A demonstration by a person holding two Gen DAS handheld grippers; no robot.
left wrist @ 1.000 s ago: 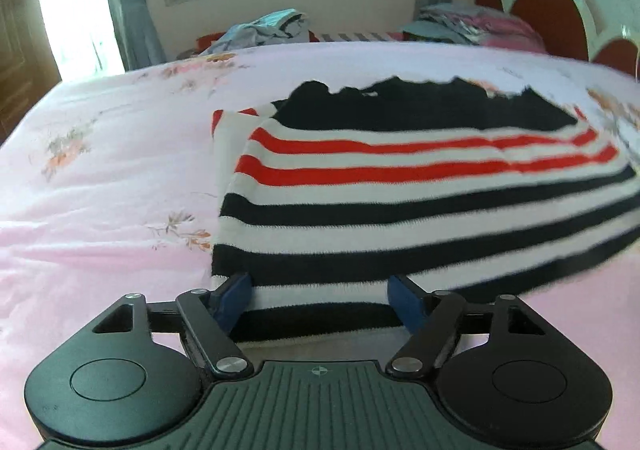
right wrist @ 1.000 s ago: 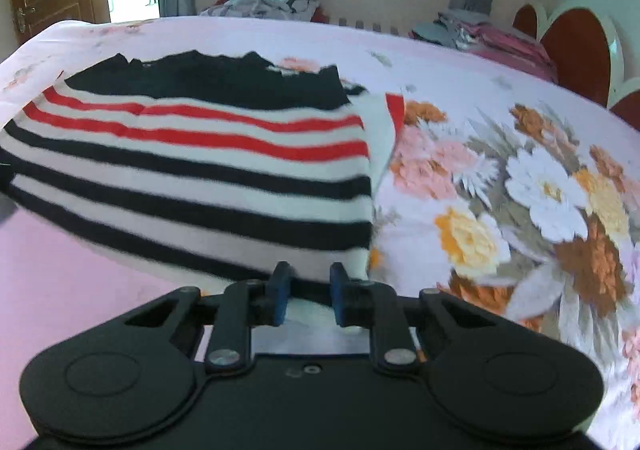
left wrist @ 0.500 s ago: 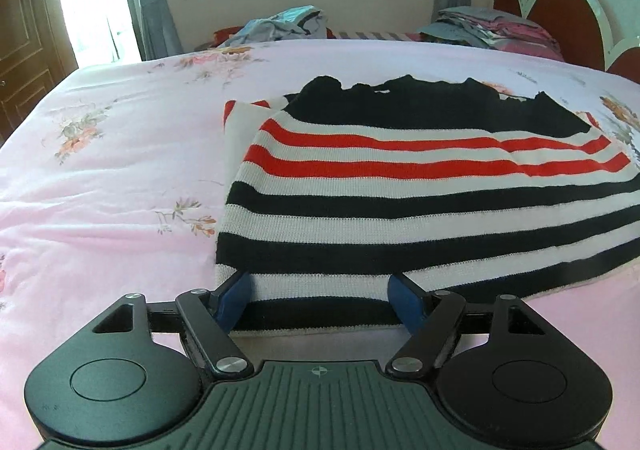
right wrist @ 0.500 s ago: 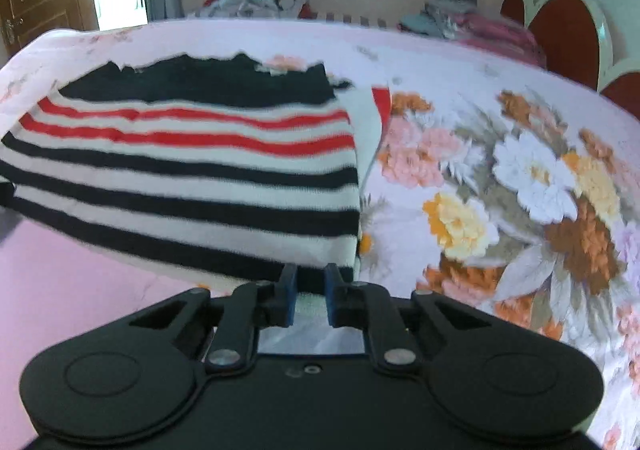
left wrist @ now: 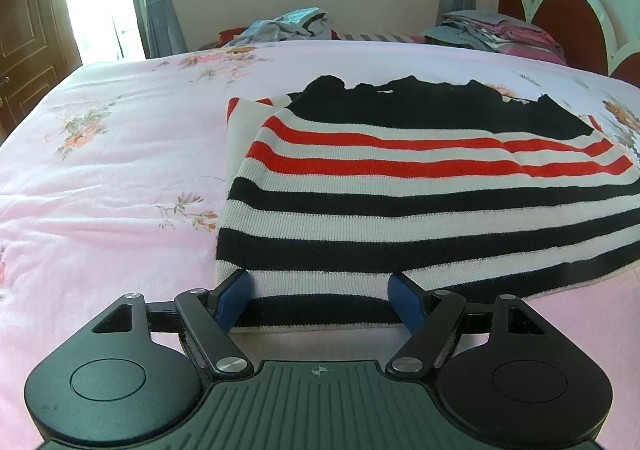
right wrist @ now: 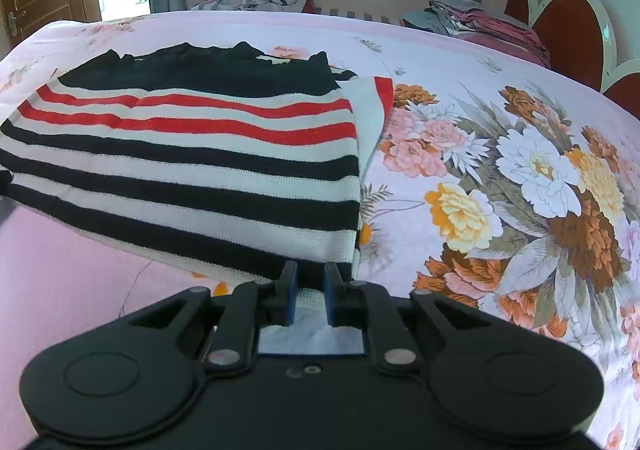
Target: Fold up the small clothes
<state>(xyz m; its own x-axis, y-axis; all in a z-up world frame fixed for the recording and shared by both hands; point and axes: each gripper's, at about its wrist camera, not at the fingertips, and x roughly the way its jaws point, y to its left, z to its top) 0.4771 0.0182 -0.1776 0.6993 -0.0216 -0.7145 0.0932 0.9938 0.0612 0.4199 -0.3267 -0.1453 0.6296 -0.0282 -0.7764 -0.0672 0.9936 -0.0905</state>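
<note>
On the pink floral bed [left wrist: 100,178] the striped sweater [left wrist: 400,186] lies spread flat, sleeves already tucked in at both sides, its black top band toward the far window and its hem toward the near edge. That layout suits a fold from the hem up toward the collar, and both tools sit at the hem for that reason.

The left gripper [left wrist: 320,300] rests at the near left part of the hem with its fingers [left wrist: 234,300] wide apart; the black hem band passes between them, but the blue pads do not press on it, so nothing is held there. It looks positioned to close on that side once it is needed.

The right gripper [right wrist: 307,290] sits at the near right corner of the sweater [right wrist: 192,154], fingers [right wrist: 289,292] drawn almost together with the white hem edge caught between them. The hem there looks slightly raised off the bed [right wrist: 520,178], which fits a pinch taken to lift that corner.

In my judgement, the left side must still be pinched before the hem can rise evenly; lifting by one corner alone would skew the stripes.

Beyond the bed, a loose pile of clothes [left wrist: 288,24] and a folded stack [left wrist: 500,32] sit near the far wall, apart from the work.
</note>
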